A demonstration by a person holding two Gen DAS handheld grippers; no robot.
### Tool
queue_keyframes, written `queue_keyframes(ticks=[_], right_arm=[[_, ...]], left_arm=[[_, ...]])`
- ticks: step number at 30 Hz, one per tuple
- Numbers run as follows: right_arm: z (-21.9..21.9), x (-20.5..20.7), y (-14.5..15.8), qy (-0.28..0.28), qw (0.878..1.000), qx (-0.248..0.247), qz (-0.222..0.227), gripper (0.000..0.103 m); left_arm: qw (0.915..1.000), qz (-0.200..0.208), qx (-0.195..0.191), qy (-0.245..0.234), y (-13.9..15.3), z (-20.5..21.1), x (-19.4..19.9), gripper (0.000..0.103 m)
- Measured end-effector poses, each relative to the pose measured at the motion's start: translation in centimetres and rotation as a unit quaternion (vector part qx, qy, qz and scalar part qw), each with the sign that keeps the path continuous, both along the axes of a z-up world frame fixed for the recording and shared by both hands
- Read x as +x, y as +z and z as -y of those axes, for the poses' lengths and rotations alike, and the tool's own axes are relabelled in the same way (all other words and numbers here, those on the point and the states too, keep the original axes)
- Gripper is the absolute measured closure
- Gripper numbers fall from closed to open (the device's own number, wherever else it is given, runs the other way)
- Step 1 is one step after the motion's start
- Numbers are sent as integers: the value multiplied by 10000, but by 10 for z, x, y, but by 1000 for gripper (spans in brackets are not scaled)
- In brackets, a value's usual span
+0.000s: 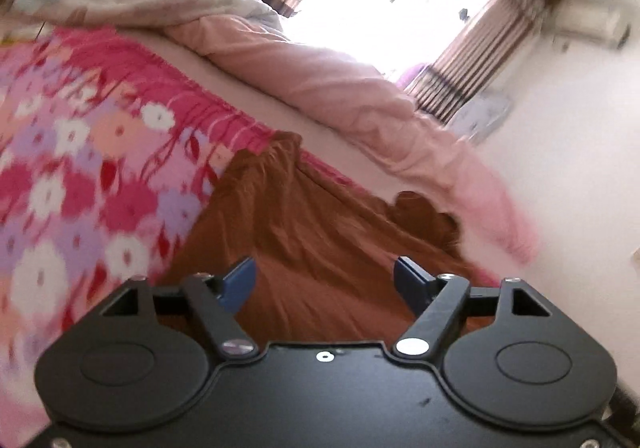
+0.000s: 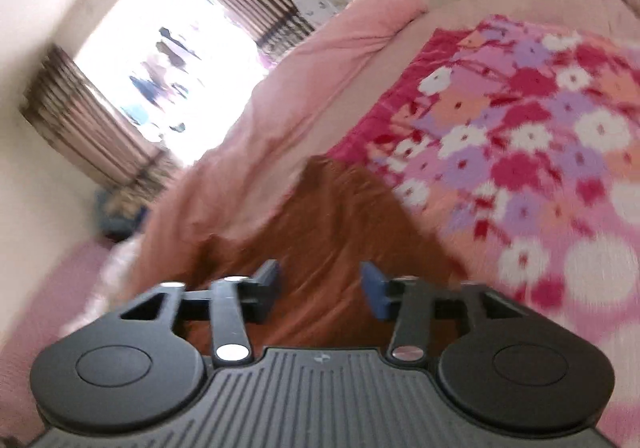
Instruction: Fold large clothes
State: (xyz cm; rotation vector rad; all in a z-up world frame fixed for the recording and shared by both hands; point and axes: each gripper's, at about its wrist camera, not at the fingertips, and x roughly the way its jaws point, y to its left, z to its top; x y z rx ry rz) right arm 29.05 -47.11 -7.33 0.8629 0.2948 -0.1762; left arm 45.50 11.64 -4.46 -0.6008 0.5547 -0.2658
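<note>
**Both Grippers Open Above the Brown Garment**

Black gripper bodies fill the bottom of each wrist view, so we start there. We hold the left gripper [image 1: 325, 282] with its 2 blue-tipped fingers spread wide and nothing between them. We hold the right gripper [image 2: 320, 290] spread too, though more narrowly, and likewise empty.

Largest in the scene is the floral bedspread [image 1: 80, 168], which gives a broad, flat surface for folding. A pink quilt [image 1: 320, 88] is bunched along the far side, which we judge leaves working room. The striped curtains [image 2: 92, 120] frame a bright window.

The brown garment [image 1: 304, 232] lies spread on the bedspread, with wrinkles running away from us. It sits directly ahead of and beneath both pairs of fingers, centred in each gap. We cannot tell whether either tip touches the cloth. Both views are motion-blurred.
</note>
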Motion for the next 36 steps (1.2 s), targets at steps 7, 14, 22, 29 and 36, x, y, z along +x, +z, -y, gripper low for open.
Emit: queue_keyframes(ticks=[7, 14, 22, 29, 36], right_arm=[[-5, -38, -34, 390, 9945, 974, 42, 30], [16, -21, -79, 229, 9704, 2403, 118, 31], [23, 0, -79, -115, 9729, 2307, 115, 31], [21, 22, -70, -356, 9790, 2008, -72, 30], [18, 14, -44, -185, 9881, 1519, -166, 77]], left_arm=[[9920, -520, -1091, 365, -45, -22, -39, 22], [9697, -1016, -2066, 815, -84, -32, -21, 22], [9770, -958, -1716, 834, -77, -18, 18, 22], [9775, -1019, -1644, 842, -75, -14, 38, 58], [9811, -750, -1743, 379, -42, -23, 19, 82]])
